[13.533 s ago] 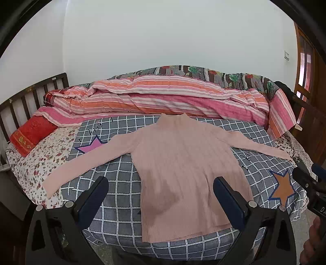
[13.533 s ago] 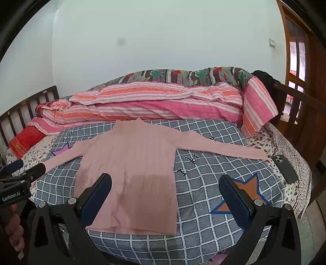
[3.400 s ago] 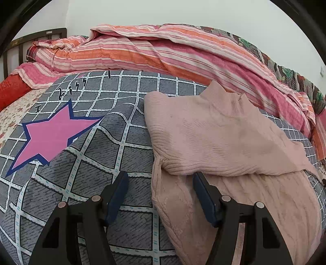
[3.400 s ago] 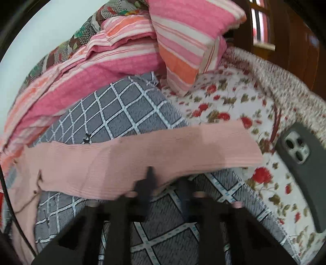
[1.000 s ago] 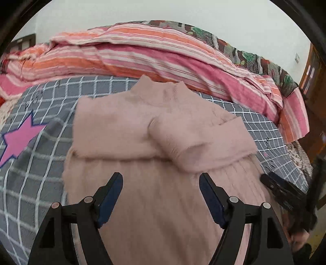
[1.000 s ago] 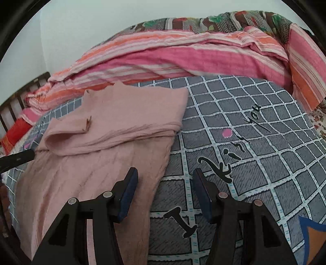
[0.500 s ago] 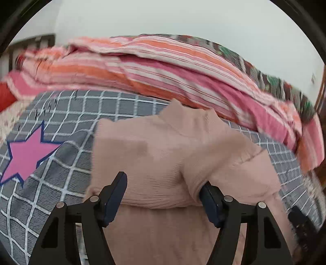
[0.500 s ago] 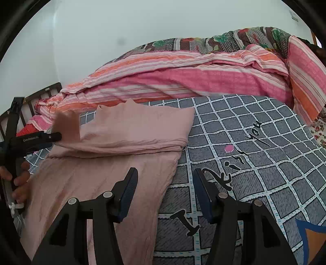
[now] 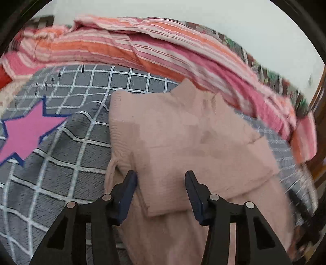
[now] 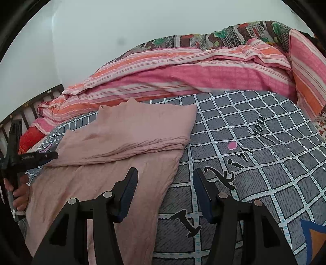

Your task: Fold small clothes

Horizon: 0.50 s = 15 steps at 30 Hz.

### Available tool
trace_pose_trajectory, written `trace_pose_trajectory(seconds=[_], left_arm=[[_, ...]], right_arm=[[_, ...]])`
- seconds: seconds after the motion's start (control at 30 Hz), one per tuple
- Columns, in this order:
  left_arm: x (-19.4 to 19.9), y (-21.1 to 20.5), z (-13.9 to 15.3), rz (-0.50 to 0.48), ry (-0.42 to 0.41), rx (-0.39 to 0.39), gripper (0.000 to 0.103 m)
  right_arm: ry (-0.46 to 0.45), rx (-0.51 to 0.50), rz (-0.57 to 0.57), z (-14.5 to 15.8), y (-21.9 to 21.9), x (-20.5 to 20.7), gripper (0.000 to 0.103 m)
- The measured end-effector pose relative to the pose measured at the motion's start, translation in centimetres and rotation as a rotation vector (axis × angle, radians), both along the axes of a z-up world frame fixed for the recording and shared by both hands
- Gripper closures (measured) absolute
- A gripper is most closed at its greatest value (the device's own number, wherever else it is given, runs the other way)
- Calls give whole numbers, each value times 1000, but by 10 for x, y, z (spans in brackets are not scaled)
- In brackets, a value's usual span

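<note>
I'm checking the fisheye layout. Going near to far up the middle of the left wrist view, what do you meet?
left gripper → folded sleeve cuff → pink sweater collar → grey checked blanket → striped quilt → white wall

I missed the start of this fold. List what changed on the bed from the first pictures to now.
Both sleeves of the pink sweater, first spread wide, now lie folded across its chest. The left gripper, whose jaws have just been closing, stands over the sleeve end, pads not pressing it. The right gripper is open over the sweater's side edge. The checked blanket and striped quilt lie as before.
</note>
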State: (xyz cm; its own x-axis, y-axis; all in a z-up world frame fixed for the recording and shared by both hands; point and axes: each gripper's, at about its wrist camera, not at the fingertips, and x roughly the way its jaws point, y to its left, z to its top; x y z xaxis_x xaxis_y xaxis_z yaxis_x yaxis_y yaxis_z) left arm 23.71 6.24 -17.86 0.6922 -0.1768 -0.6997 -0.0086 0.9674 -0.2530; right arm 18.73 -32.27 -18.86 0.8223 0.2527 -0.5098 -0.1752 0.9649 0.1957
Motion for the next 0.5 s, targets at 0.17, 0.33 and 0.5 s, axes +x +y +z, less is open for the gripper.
trace_pose_trajectory(seconds=[0.17, 0.33, 0.5], left_arm=[[-5, 3, -1, -2, 4, 9, 55], [8, 10, -3, 9, 26, -78, 68], [-2, 9, 10, 4, -69, -89, 94]], right_arm=[[2, 1, -1, 0, 0, 1, 48], [3, 3, -1, 0, 0, 1, 48], [5, 6, -5, -1, -1, 1, 48]])
